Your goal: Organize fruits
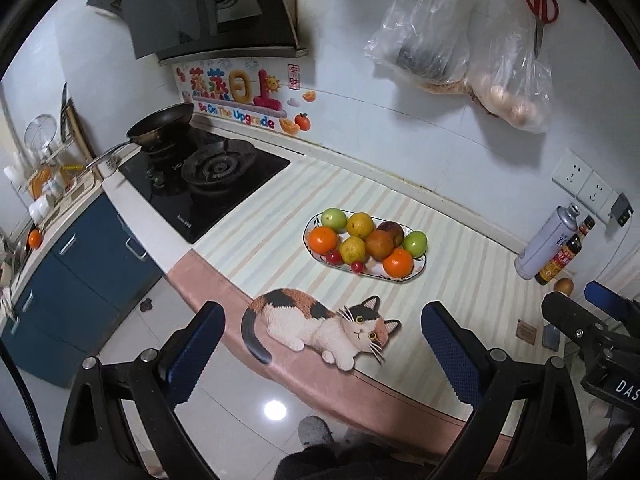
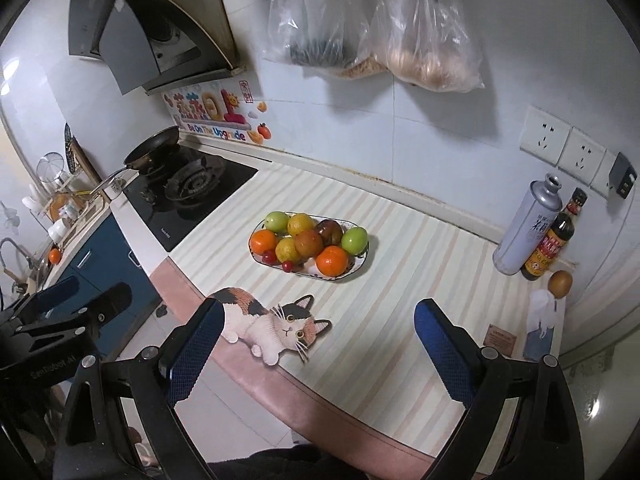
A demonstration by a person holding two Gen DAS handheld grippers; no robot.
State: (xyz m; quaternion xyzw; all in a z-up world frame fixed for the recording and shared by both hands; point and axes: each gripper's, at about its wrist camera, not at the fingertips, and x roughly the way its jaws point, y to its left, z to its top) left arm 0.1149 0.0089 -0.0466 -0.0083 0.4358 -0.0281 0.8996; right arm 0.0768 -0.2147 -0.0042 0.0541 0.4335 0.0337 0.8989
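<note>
From the left wrist camera, the left gripper (image 1: 322,344) hung with its blue-padded fingers spread wide and nothing between them, poised above the counter's front edge, where a calico cat sticker (image 1: 320,326) lay on the striped mat (image 1: 460,320). Well beyond it, mid-counter, sat the oval plate (image 1: 418,270) heaped with fruit: two green apples, one at the back left (image 1: 334,218) and one at the right (image 1: 416,243), two oranges (image 1: 323,239), two yellowish fruits, darker reddish ones in the middle, and two cherries (image 1: 333,256) at the near rim. The right gripper (image 1: 580,312) showed at the frame's right edge, too partial there to judge its jaws. From the right wrist camera, the right gripper (image 2: 318,344) was likewise released, jaws wide apart and empty, held short of the same plate (image 2: 360,267); the near orange (image 2: 332,260) and the cherry (image 2: 287,266) sat closest to it. A gas canister (image 2: 524,232), a soy sauce bottle (image 2: 550,240) and a brown egg-like object (image 2: 560,283) stood by the wall at the right. As a judgement, the organizing looked either unstarted or finished: every fruit rested on the plate, mixed in kind, no second container appeared on the mat, and neither tool touched anything.
</note>
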